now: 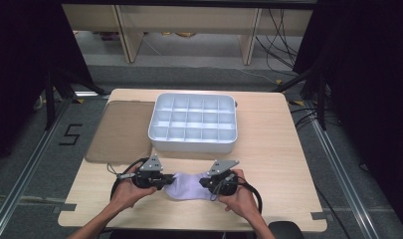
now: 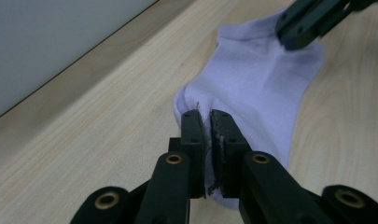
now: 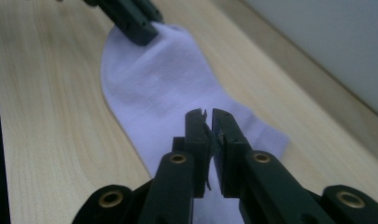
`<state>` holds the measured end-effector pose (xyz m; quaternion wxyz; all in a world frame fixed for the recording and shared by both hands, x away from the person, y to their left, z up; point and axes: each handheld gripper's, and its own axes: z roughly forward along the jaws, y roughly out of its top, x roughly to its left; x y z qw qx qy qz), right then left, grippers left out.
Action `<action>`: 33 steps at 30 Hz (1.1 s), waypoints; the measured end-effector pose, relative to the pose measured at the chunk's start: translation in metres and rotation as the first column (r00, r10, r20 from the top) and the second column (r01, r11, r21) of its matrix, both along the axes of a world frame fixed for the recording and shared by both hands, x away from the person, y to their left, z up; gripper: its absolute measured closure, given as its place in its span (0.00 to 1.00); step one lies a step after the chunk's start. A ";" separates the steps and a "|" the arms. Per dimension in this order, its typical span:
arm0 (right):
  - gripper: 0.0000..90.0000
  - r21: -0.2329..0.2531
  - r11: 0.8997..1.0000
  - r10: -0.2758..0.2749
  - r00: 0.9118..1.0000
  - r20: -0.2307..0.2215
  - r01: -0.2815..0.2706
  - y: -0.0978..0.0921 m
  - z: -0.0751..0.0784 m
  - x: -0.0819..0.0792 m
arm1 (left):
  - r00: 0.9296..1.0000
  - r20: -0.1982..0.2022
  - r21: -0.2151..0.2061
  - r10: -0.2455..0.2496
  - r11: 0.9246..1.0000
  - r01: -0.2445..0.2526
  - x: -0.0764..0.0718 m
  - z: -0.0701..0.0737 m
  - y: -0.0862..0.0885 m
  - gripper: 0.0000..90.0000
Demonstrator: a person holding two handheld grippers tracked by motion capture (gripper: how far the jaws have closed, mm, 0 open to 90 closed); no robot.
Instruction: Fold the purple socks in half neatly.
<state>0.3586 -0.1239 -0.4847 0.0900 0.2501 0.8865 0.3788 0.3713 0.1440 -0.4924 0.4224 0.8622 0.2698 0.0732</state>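
Sock (image 1: 188,186) lengthwise between both tools

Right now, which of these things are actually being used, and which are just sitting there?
In use:
sock
left hand-held gripper
right hand-held gripper

Lying about, as far as I can tell:
white tray
brown mat

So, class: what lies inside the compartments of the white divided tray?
The white divided tray sits beyond the sock. Its visible compartments look empty, though the near wall hides the front row's floor.
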 end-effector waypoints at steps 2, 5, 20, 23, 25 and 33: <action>0.98 -0.028 0.999 0.020 0.999 -0.028 -0.021 0.010 -0.006 -0.001 | 1.000 -0.010 0.015 0.001 1.000 0.000 -0.003 0.004 0.001 0.93; 0.99 -0.049 0.997 0.055 0.998 -0.040 -0.057 0.018 -0.010 -0.001 | 1.000 -0.016 0.006 -0.008 1.000 0.008 -0.004 0.008 0.002 0.93; 0.99 -0.045 0.984 0.170 0.983 -0.074 -0.173 0.054 -0.021 -0.016 | 1.000 -0.028 -0.018 -0.011 1.000 0.011 -0.012 0.028 0.017 0.94; 0.99 -0.031 0.983 0.180 0.982 -0.051 -0.182 0.055 -0.018 -0.016 | 1.000 -0.030 -0.007 -0.002 1.000 0.002 -0.013 0.028 0.018 0.93; 0.99 -0.014 0.989 0.144 0.989 -0.038 -0.145 0.051 -0.010 -0.012 | 0.999 -0.036 0.002 -0.004 1.000 0.004 -0.012 0.027 0.020 0.93; 1.00 -0.023 0.998 0.051 0.998 -0.023 -0.052 0.052 -0.012 0.015 | 0.999 -0.045 0.023 0.002 1.000 -0.001 -0.011 0.030 0.018 0.93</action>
